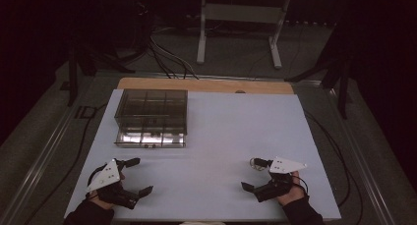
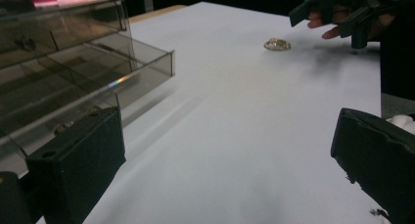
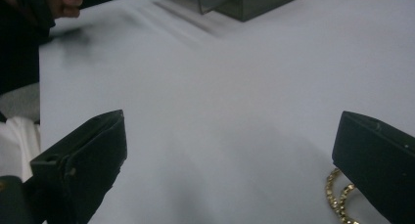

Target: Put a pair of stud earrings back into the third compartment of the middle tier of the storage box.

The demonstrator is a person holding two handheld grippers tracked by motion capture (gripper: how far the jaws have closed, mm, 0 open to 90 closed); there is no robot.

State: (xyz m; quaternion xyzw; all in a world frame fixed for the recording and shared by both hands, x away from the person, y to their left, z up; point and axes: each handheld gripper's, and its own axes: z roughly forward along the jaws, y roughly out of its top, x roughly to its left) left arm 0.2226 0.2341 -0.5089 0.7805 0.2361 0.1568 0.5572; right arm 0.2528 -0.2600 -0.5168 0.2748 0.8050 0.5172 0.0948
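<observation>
Probably a lab: dark room, floor cables (image 1: pixel 167 55), metal stand (image 1: pixel 241 18).

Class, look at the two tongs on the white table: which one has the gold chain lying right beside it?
The right tongs: the gold chain lies on the table beside its far jaw. The left tongs sit near the smoky box.

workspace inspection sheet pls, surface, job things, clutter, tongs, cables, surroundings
surface: white table top, bare across the middle; a wooden edge shows at its far side.
job's things: gold chain lying on the white top beside the right tongs, not gripped; smoky clear compartment box at far left, its lower drawer pulled out.
clutter: nothing seen.
grippers: left tongs open, nothing between the jaws; right tongs open, chain next to one jaw.
cables: black cables on the floor beyond the table, another along the right side.
surroundings: dark room, white frame stand behind the table.
</observation>
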